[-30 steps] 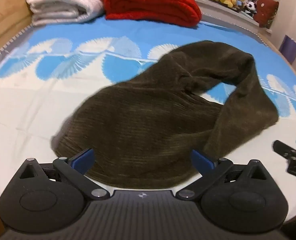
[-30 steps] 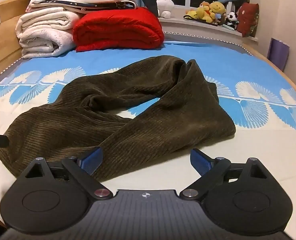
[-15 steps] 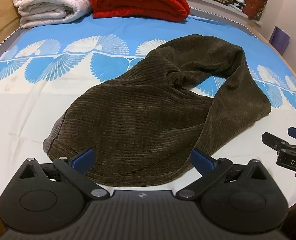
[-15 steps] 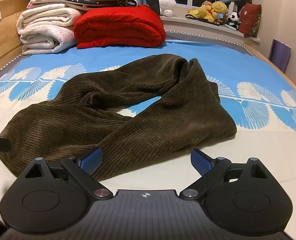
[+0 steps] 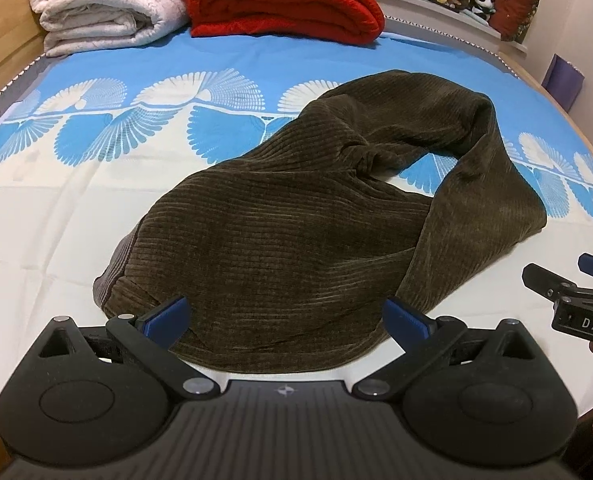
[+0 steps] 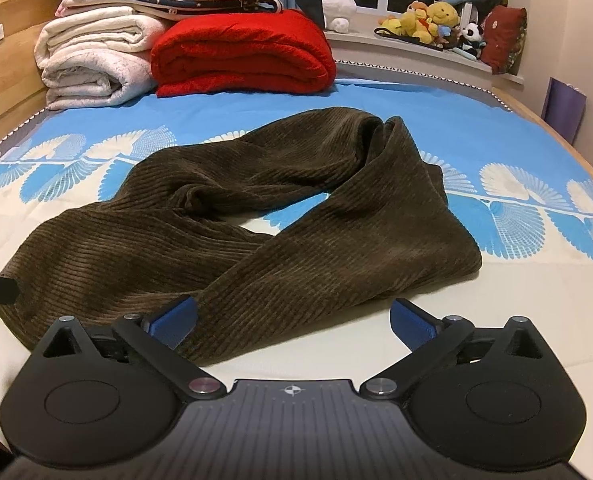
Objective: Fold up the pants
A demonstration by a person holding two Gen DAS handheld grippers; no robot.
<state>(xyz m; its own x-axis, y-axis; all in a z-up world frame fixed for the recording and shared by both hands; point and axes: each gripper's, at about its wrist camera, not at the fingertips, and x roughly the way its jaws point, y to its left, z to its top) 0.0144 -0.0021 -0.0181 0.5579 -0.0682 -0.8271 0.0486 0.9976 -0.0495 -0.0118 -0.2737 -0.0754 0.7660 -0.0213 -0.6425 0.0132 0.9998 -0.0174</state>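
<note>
Dark brown corduroy pants (image 5: 296,232) lie crumpled in a loop on the bed, one leg curling back round to the right. In the right wrist view the same pants (image 6: 256,232) spread from the left edge to the middle. My left gripper (image 5: 288,316) hovers open over the near hem of the cloth, its blue pads apart and not pressing on it. The right gripper (image 6: 292,320) is opening, its jaws wide, with only the near edge of the pants below the left pad and nothing held. The right gripper's tips (image 5: 564,284) also show at the left wrist view's right edge.
A folded red blanket (image 5: 284,0) and folded white blankets (image 5: 108,8) are stacked at the head of the bed. Plush toys (image 6: 428,24) line the window ledge. The blue-and-cream sheet (image 5: 56,208) surrounds the pants. A wooden bed frame (image 6: 0,80) runs along the left.
The left wrist view has steadied from a blurred frame and now sits slightly closer to the pants' hem. The right gripper's jaws have spread a little wider.
</note>
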